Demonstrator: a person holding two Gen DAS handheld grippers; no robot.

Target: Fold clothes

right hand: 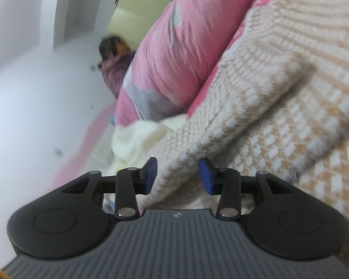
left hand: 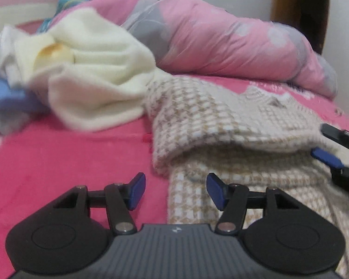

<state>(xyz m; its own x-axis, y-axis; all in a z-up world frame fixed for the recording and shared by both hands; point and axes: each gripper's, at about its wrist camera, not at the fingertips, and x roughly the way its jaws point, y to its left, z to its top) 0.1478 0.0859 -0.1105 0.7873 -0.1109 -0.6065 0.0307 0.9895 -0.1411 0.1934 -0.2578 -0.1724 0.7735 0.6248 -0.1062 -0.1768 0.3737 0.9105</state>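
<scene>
A beige-and-white checked knit garment point(left hand: 221, 121) lies partly folded on the pink bed sheet point(left hand: 69, 162), its top layer doubled over. My left gripper point(left hand: 175, 190) hovers open just above the garment's near left edge, and its blue pads touch nothing. At the right edge of that view my right gripper point(left hand: 329, 145) reaches in at the garment's side. In the right wrist view, which is rolled sideways, the right gripper point(right hand: 178, 175) stands open with a thick fold of the checked garment point(right hand: 256, 116) between its pads.
A heap of cream and white clothes point(left hand: 93, 69) with something blue point(left hand: 9, 95) lies at the left. A rolled pink and grey quilt point(left hand: 221, 39) runs along the back. A person in a purple top point(right hand: 115, 69) is behind the quilt by the white wall.
</scene>
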